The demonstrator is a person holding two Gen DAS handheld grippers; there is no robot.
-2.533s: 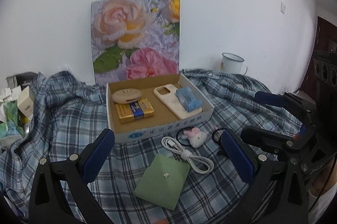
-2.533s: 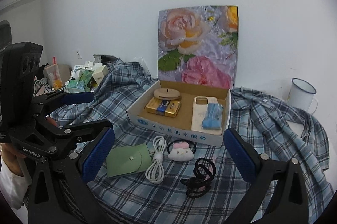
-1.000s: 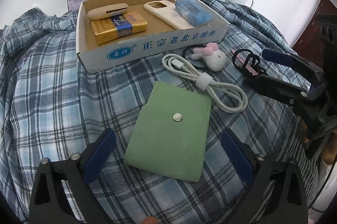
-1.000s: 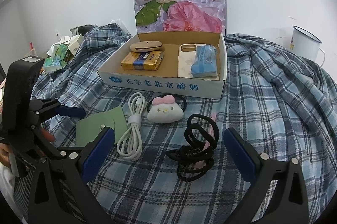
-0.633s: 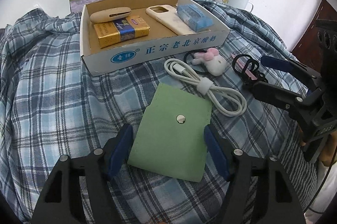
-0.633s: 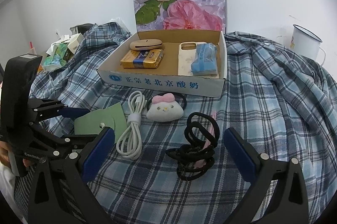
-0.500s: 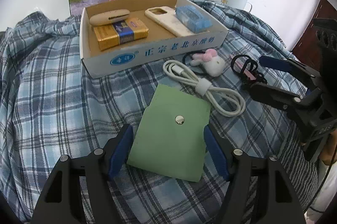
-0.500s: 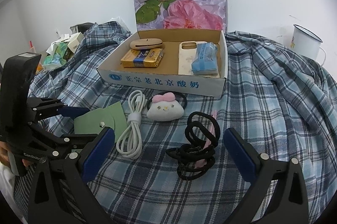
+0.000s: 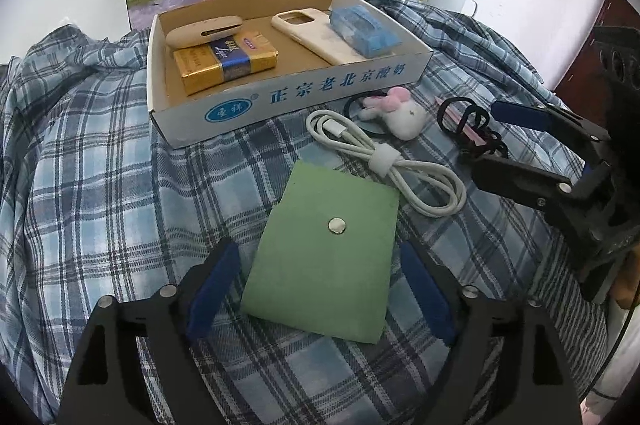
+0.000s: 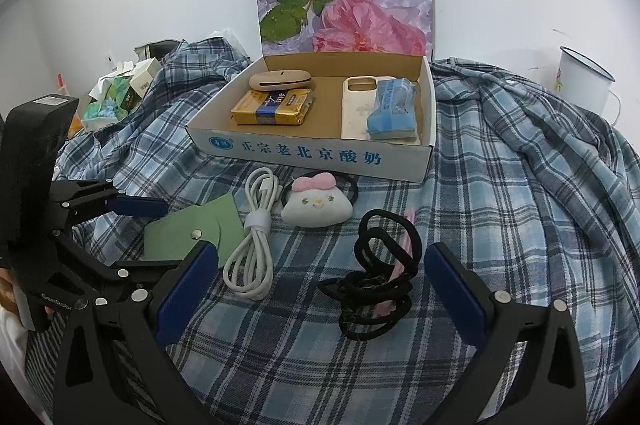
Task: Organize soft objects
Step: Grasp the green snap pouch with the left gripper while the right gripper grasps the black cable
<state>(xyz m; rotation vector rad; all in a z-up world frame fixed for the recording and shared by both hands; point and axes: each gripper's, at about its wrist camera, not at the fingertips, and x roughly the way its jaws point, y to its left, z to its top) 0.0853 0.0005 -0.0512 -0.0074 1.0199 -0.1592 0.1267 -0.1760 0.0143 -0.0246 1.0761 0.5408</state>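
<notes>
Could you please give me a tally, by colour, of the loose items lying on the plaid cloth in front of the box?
Green: 1, the pouch
White: 2, the cable and the plush toy
Black: 1, the heap of hair ties
Total: 4. A pink piece shows under the hair ties, but what it is cannot be told.

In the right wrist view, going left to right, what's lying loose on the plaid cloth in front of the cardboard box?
green pouch → white cable → white plush toy with the pink bow → black hair ties
</notes>
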